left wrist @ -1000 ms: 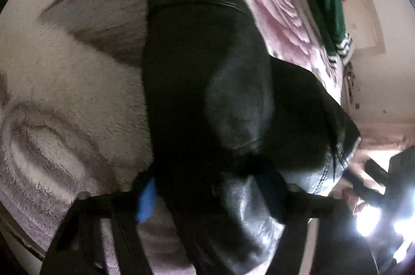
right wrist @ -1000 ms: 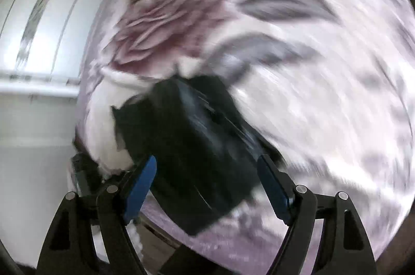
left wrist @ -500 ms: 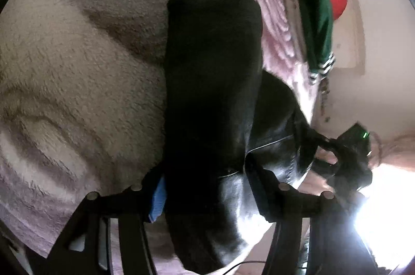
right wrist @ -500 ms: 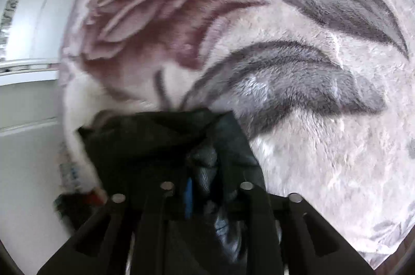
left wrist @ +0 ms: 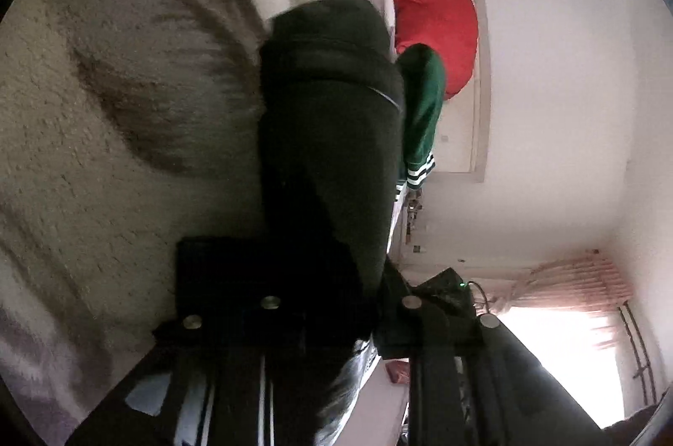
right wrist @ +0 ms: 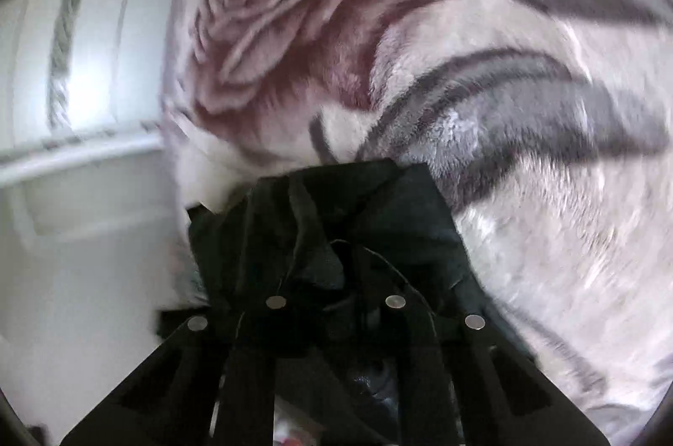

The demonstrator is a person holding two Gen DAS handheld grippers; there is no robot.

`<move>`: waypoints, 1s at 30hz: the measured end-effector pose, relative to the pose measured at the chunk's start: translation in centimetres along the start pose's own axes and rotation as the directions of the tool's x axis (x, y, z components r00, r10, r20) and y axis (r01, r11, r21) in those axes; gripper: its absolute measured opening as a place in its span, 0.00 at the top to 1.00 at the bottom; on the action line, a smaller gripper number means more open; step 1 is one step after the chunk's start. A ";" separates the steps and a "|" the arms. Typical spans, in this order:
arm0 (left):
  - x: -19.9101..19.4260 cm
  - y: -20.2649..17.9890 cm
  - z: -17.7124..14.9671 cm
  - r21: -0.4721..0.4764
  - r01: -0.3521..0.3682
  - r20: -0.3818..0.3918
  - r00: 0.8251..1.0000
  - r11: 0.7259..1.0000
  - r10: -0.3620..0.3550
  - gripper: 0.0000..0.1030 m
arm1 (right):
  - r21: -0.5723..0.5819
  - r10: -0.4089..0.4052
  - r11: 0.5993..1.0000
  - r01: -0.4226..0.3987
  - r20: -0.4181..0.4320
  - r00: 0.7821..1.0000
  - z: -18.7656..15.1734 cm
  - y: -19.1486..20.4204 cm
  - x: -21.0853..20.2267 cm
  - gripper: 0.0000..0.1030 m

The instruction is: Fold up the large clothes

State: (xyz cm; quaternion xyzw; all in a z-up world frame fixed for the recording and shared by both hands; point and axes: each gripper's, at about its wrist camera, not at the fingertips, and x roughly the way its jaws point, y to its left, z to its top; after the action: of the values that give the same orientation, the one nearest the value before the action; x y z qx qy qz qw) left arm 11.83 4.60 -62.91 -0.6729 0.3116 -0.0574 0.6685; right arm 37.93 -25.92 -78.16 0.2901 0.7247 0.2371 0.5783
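Note:
A black jacket (left wrist: 328, 134) lies on a plush blanket with a rose and leaf print (left wrist: 126, 109). In the left wrist view my left gripper (left wrist: 336, 298) is shut on the jacket's near end, and the cloth runs away from the jaws. In the right wrist view my right gripper (right wrist: 336, 294) is shut on a bunched black fold of the same jacket (right wrist: 336, 202) near the blanket's edge (right wrist: 294, 25). The fingertips of both grippers are buried in dark cloth.
A green garment with white stripes (left wrist: 420, 118) and a red one (left wrist: 429, 4) lie at the far end of the bed. A white wall (left wrist: 547, 109) and a bright curtained window (left wrist: 568, 319) are to the right. White furniture (right wrist: 84, 109) stands past the bed edge.
Both grippers went from open to shut on the black jacket. The left view swung toward the wall and window; the right gripper closed over the jacket's fold near the bed edge.

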 end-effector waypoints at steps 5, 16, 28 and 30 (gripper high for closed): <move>1.9 3.6 1.5 -0.035 -0.156 -0.041 0.987 0.987 0.155 0.82 | 0.058 -0.065 0.996 0.063 0.026 0.998 1.0 -1.8 1.9 0.90; -1.1 -6.7 0.2 0.264 -0.455 -0.039 0.876 0.851 0.480 0.28 | 0.009 -0.190 0.982 0.191 0.112 0.975 -5.6 1.1 -5.3 0.34; 1.8 2.0 6.2 0.538 -0.715 -0.054 0.500 0.447 0.864 0.00 | 0.401 -0.065 0.916 -0.024 0.206 0.976 -19.8 -6.7 0.7 0.26; 3.1 2.2 6.3 0.548 -0.736 -0.057 0.440 0.396 0.896 0.00 | 0.426 -0.054 0.903 -0.065 0.261 0.964 -20.4 -6.8 1.3 0.23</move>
State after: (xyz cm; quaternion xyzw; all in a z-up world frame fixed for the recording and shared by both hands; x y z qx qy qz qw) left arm 16.66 8.76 -66.61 -0.2313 0.6944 0.0982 0.6743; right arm 16.86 -30.06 -79.19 0.4418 0.6739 0.0318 0.5913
